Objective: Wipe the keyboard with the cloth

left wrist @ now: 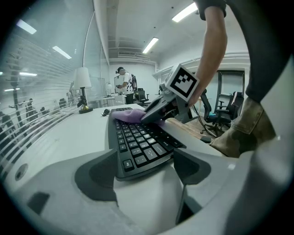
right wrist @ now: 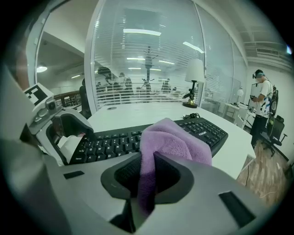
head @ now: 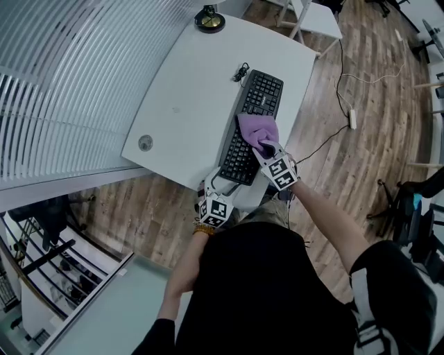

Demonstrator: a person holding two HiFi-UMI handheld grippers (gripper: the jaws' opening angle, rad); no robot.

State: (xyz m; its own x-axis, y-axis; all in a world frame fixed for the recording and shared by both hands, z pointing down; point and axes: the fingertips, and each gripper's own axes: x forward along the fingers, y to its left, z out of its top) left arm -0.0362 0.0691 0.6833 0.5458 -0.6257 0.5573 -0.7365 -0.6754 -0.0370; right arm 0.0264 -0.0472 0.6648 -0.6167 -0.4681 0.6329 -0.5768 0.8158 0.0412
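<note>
Keyboard wiping is under way, judging by the cloth already lying on the keys. The black board lies along the right edge of the white desk, with one end at the near edge.

Furthest left, near the desk's left corner, sits a round grommet, well apart from the work. Next comes the left gripper at the near edge. Its jaws are spread with the near end of the keyboard between them, and whether they press on it I cannot tell. It looks set to steady the board.

Right of that, a purple cloth is draped over the middle of the keys. The right gripper pinches a fold of this cloth between its jaws, and the rest bunches out in front onto the keys.

At the far corner stands a lamp, and a small coil of cable lies just beside the keyboard's far end.

The next move likely calls for dragging the cloth along the rows with light downward pressure. The pinch must hold, the board should be braced so it does not slide off the right edge, and the cable is best avoided.
</note>
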